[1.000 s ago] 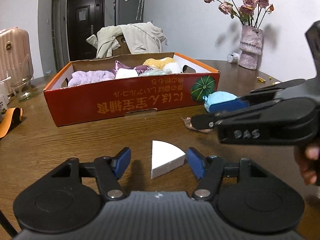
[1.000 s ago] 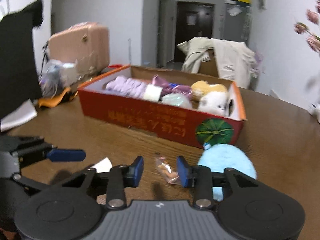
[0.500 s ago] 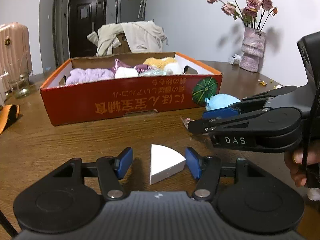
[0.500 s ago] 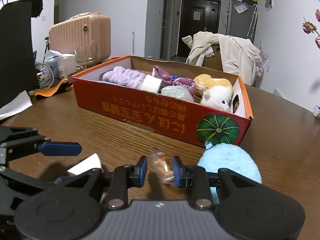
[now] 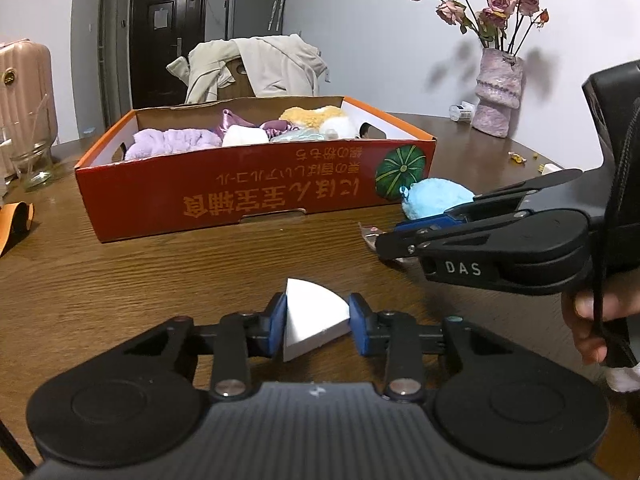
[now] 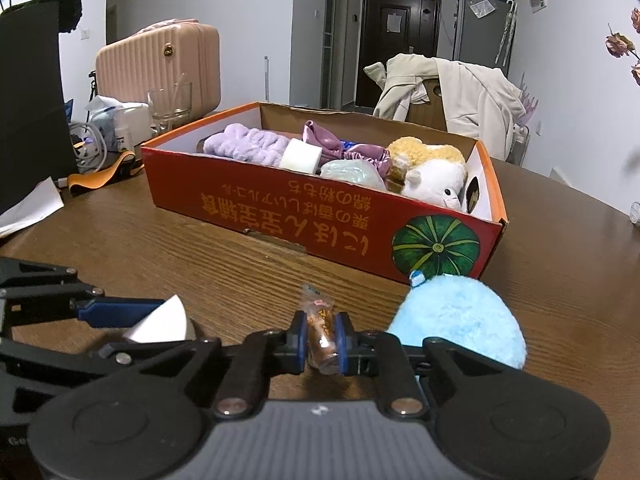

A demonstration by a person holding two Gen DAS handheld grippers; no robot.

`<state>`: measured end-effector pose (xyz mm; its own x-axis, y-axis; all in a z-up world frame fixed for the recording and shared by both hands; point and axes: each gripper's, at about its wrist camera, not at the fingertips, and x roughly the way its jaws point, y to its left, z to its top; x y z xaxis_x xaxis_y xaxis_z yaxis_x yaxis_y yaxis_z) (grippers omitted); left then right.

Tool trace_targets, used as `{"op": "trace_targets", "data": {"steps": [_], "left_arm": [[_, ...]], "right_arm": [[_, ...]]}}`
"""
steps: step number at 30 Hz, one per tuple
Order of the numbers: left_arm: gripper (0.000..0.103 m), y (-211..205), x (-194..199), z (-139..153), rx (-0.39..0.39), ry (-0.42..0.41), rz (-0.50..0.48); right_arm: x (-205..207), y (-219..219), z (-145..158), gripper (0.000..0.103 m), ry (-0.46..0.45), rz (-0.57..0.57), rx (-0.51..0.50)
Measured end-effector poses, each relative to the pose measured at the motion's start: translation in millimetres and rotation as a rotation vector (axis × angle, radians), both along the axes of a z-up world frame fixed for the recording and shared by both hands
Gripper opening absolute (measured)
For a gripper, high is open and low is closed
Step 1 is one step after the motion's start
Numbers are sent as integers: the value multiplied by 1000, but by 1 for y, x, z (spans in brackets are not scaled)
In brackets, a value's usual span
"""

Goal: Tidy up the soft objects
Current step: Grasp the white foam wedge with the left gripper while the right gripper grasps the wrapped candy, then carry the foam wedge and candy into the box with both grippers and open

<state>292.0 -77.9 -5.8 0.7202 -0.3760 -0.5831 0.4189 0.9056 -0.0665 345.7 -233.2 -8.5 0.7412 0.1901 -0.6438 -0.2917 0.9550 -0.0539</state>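
My left gripper [image 5: 318,326] is shut on a white wedge-shaped sponge [image 5: 312,322] that rests on the wooden table; the sponge also shows in the right wrist view [image 6: 162,324]. My right gripper [image 6: 322,340] is shut on a small clear-wrapped soft item [image 6: 320,330] on the table. A fluffy blue ball [image 6: 460,320] lies just right of it, touching the red cardboard box [image 6: 304,216]. The box holds a purple towel [image 6: 244,146], a white roll, purple satin cloth and plush toys [image 6: 430,172]. In the left wrist view the right gripper [image 5: 404,240] reaches in from the right.
A vase of dried roses [image 5: 498,92] stands at the far right of the table [image 5: 120,280]. A glass [image 5: 34,160] and an orange strap [image 5: 16,220] lie at the left. A pink suitcase [image 6: 160,68] and a chair with a jacket [image 6: 448,88] stand behind.
Both grippers have closed: the left jaws came in onto the white sponge, and the right jaws came in onto the small wrapped item. Neither object has left the table.
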Motion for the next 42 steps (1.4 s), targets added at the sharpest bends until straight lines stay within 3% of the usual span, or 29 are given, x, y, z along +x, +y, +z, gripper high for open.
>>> {"op": "trace_targets", "data": {"steps": [19, 30, 37, 42], "left_arm": [[34, 17, -16, 12, -31, -30, 15], [34, 20, -10, 24, -57, -45, 15], [35, 10, 31, 71, -79, -117, -21], [35, -2, 89, 92, -102, -94, -3]], "right_arm": [[-33, -5, 10, 14, -49, -17, 59], [-41, -9, 34, 14, -110, -25, 87], [-15, -26, 72, 14, -160, -42, 145], [41, -44, 86, 14, -132, -94, 234]]}}
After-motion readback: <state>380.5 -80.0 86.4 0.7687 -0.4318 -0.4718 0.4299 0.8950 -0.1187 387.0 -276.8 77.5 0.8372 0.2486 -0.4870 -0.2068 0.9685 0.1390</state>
